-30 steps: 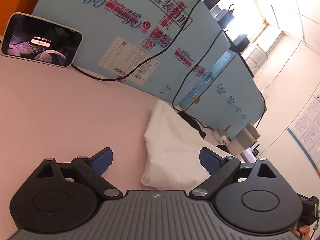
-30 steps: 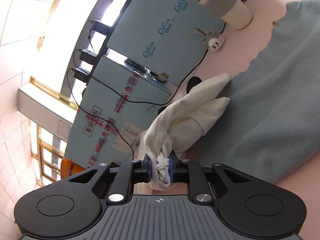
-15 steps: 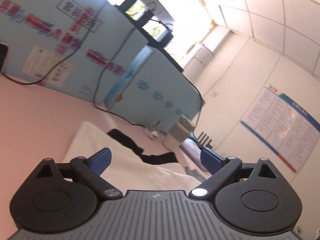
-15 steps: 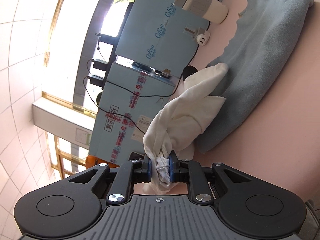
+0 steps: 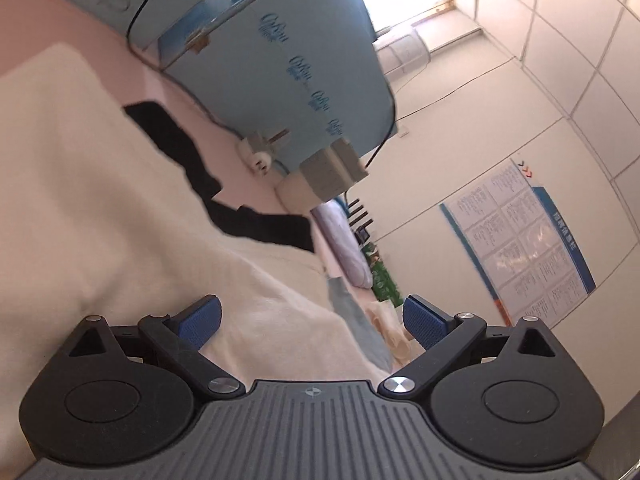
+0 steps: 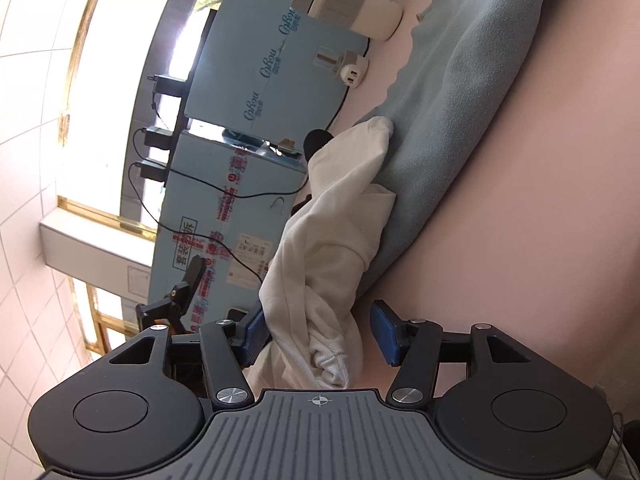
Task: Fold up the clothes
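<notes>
A white garment point(image 5: 120, 200) lies spread on the pink table point(image 5: 32, 20), with a black garment point(image 5: 192, 168) showing at its far edge. My left gripper point(image 5: 312, 320) hovers low over the white cloth near its right edge. Its jaws stand wide and are closing, pressing on nothing. In the right wrist view the same white garment point(image 6: 336, 232) runs in a bunched roll from a blue-grey fleece point(image 6: 460, 120) down to my right gripper point(image 6: 318, 336). Those jaws are opening. The bunched end sits loose between them, and the right pad is clear of it.
Light blue cardboard boxes point(image 6: 256, 80) with black cables line the table's far side. A white tumbler point(image 6: 352, 8) and a plug adapter point(image 6: 350, 70) stand by them. Bare pink table point(image 6: 540, 220) lies right of the fleece. A poster point(image 5: 528, 240) hangs on the wall.
My right gripper's jaws have parted and let go of the bunched white cloth. My left gripper has swung right across the white garment, losing the phone from view, and its jaws have narrowed a little.
</notes>
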`<state>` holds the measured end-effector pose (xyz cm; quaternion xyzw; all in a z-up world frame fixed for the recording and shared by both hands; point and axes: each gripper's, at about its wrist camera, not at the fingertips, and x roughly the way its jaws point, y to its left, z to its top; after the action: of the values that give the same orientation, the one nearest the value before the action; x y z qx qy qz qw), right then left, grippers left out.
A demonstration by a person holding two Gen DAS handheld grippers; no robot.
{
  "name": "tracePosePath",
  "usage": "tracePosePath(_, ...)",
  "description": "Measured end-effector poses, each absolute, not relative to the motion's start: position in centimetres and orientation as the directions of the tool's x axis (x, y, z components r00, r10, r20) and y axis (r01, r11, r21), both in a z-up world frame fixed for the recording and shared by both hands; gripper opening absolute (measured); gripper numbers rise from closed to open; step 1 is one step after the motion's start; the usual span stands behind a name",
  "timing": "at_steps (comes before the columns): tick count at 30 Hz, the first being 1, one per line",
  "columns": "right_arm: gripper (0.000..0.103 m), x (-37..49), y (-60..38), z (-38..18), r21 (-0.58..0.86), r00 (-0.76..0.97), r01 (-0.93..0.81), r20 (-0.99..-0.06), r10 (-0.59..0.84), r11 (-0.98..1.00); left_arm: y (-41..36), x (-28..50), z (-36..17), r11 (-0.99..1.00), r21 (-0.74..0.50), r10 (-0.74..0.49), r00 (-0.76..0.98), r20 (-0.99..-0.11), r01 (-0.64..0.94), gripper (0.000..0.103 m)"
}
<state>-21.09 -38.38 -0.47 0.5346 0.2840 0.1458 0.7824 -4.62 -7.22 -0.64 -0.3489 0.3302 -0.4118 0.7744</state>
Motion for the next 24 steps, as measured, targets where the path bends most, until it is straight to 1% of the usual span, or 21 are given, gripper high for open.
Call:
tracePosePath(3, 0.062, -20.8, -38.3, -0.6, 0.920, 0.801, 0.054, -0.272, 0.533, 0.388, -7.8, -5.1, -0.4, 0.450, -0.775, -0.863, 0.440, -0.249, 0.444, 0.087)
tracePosePath(5, 0.062, -20.4, -38.1, -0.6, 0.917, 0.807, 0.048, -0.270, 0.526, 0.397, -8.3, -5.5, -0.3, 0.478, -0.746, -0.855, 0.442, -0.273, 0.464, 0.089)
tracePosePath(9, 0.061, -19.5, -37.7, -0.5, 0.907, 0.817, 0.041, -0.272, 0.509, 0.418, -7.7, -5.7, -0.3, 0.458, -0.761, -0.859, 0.448, -0.247, 0.459, 0.090)
tracePosePath(10, 0.058, -19.4, -37.5, -0.5, 0.900, 0.819, 0.038, -0.277, 0.502, 0.435, -7.5, -5.8, -0.3, 0.451, -0.767, -0.860, 0.452, -0.236, 0.457, 0.090)
tracePosePath(11, 0.052, -19.5, -37.2, -0.5, 0.888, 0.825, 0.048, -0.293, 0.483, 0.457, -7.2, -6.0, -0.3, 0.445, -0.771, -0.860, 0.456, -0.227, 0.456, 0.091)
tracePosePath(12, 0.041, -19.5, -37.0, -0.6, 0.877, 0.830, 0.058, -0.308, 0.465, 0.477, -7.0, -6.2, -0.1, 0.443, -0.770, -0.860, 0.460, -0.219, 0.460, 0.094)
tracePosePath(13, 0.036, -19.5, -36.9, -0.7, 0.871, 0.832, 0.067, -0.318, 0.455, 0.487, -6.9, -6.5, 0.1, 0.443, -0.764, -0.860, 0.464, -0.214, 0.469, 0.096)
tracePosePath(14, 0.027, -19.5, -37.0, -1.0, 0.870, 0.833, 0.076, -0.324, 0.449, 0.487, -6.9, -6.8, 0.3, 0.445, -0.756, -0.860, 0.466, -0.209, 0.481, 0.099)
tracePosePath(15, 0.023, -19.6, -37.1, -1.3, 0.871, 0.834, 0.082, -0.326, 0.444, 0.485, -6.9, -7.2, 0.6, 0.448, -0.743, -0.859, 0.468, -0.205, 0.497, 0.100)
tracePosePath(20, 0.018, -19.8, -37.5, -1.0, 0.882, 0.834, 0.051, -0.296, 0.465, 0.469, -6.8, -9.6, 2.0, 0.436, -0.689, -0.871, 0.463, -0.163, 0.579, 0.100)
tracePosePath(21, 0.017, -19.8, -37.6, -0.7, 0.883, 0.834, 0.043, -0.289, 0.471, 0.467, -6.7, -10.4, 2.4, 0.451, -0.663, -0.866, 0.471, -0.165, 0.597, 0.100)
tracePosePath(23, 0.017, -19.7, -37.9, 0.1, 0.889, 0.834, 0.021, -0.268, 0.482, 0.458, -6.7, -12.1, 3.6, 0.503, -0.574, -0.849, 0.496, -0.185, 0.647, 0.100)
tracePosePath(24, 0.017, -19.5, -38.1, 0.6, 0.890, 0.834, 0.008, -0.258, 0.488, 0.456, -6.9, -13.0, 4.3, 0.536, -0.506, -0.835, 0.512, -0.201, 0.676, 0.100)
